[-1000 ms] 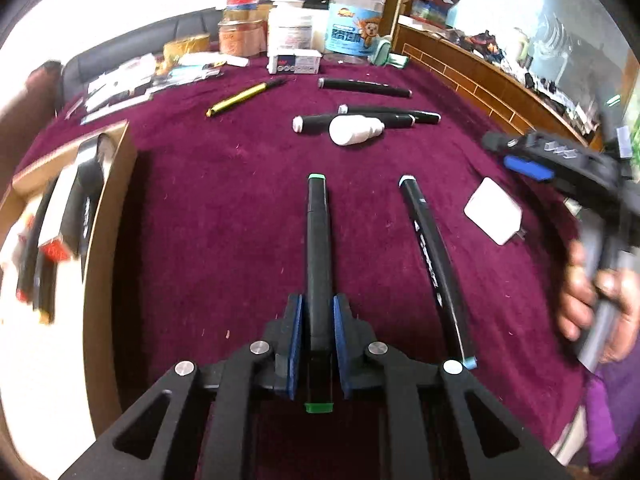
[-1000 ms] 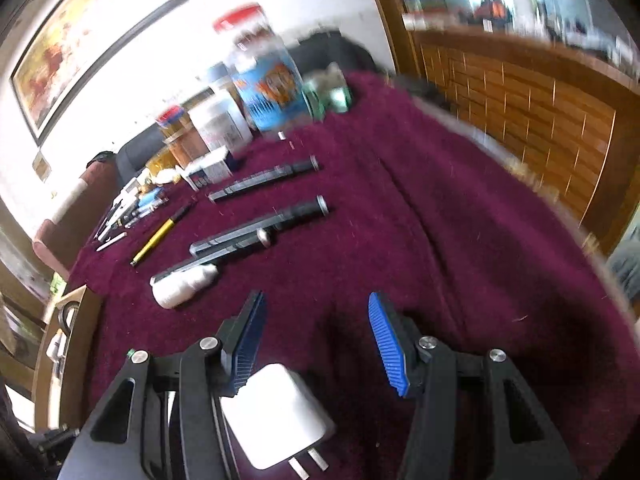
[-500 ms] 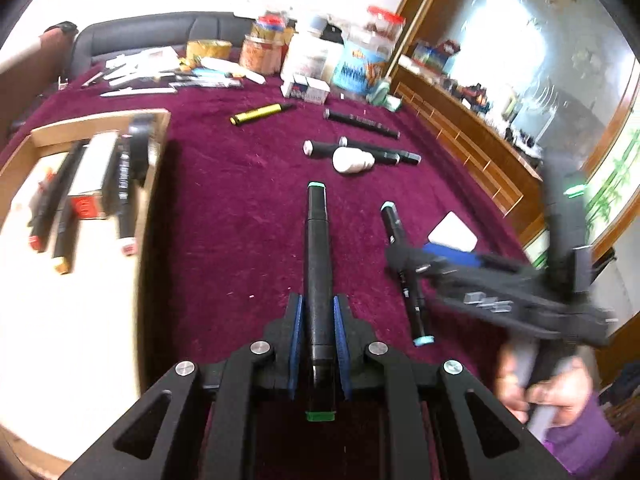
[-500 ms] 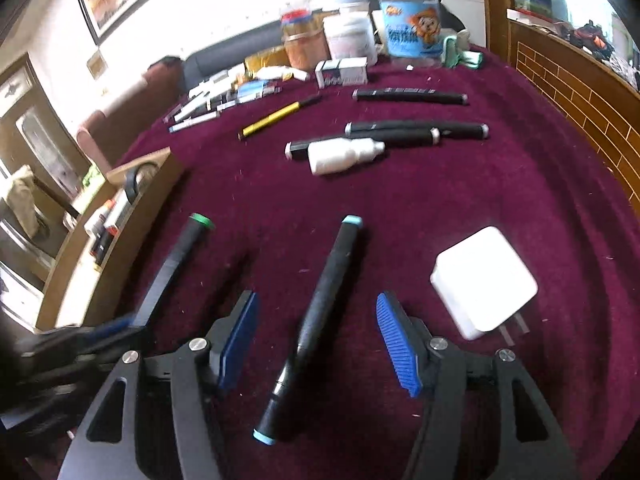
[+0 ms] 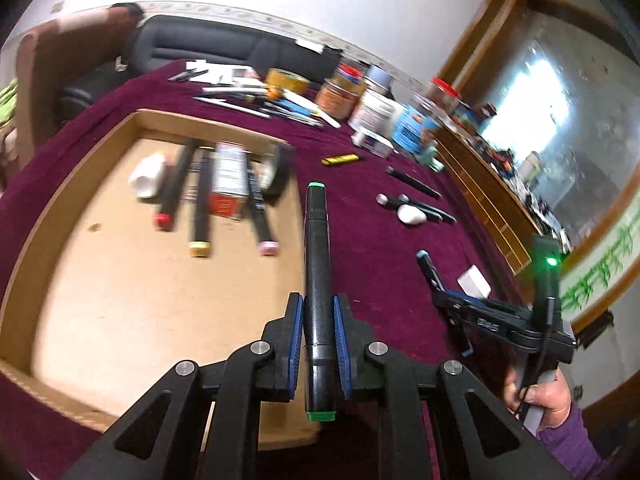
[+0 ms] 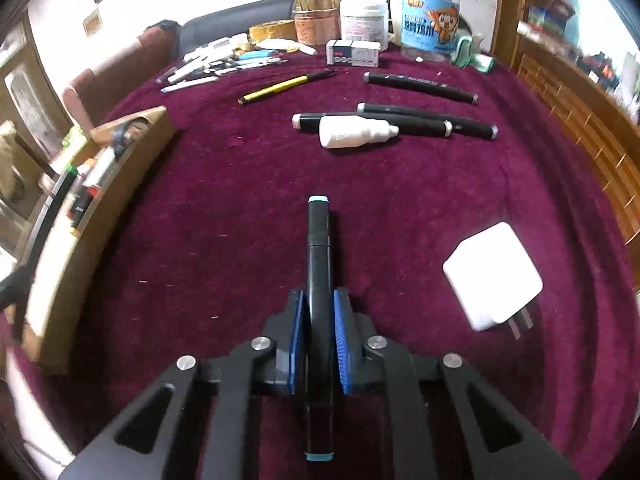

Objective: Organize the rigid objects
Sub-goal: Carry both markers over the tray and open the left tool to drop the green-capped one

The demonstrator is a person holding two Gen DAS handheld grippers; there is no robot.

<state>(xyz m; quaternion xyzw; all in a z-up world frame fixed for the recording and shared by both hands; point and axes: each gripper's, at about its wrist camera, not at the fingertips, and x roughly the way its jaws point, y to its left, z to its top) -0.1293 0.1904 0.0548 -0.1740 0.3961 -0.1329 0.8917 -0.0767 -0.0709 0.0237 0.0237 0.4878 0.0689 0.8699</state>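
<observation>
Two hand-held grippers work over a table draped in maroon cloth (image 6: pixel 460 200). The left gripper (image 5: pixel 318 320) is clamped on a black marker with green caps (image 5: pixel 318 264), carried above the near right edge of a shallow cardboard tray (image 5: pixel 52 208), whose front half is bare board. At the tray's far end lie three markers, a small carton, a white bottle and a dark ring, side by side. The right gripper (image 6: pixel 318 320), whose jaws have just been closing, now pinches a black marker with blue caps (image 6: pixel 319 248) between its blue pads; whether that marker touches the cloth cannot be told. A white plug adapter (image 6: pixel 492 276) lies just to its right. Open cloth stretches ahead to a white bottle (image 6: pixel 356 132) touching two black markers, with a third marker and a yellow pen (image 6: pixel 280 86) beyond. Jars and boxes crowd the far edge. A wooden ledge (image 6: pixel 580 120) borders the right side.
</observation>
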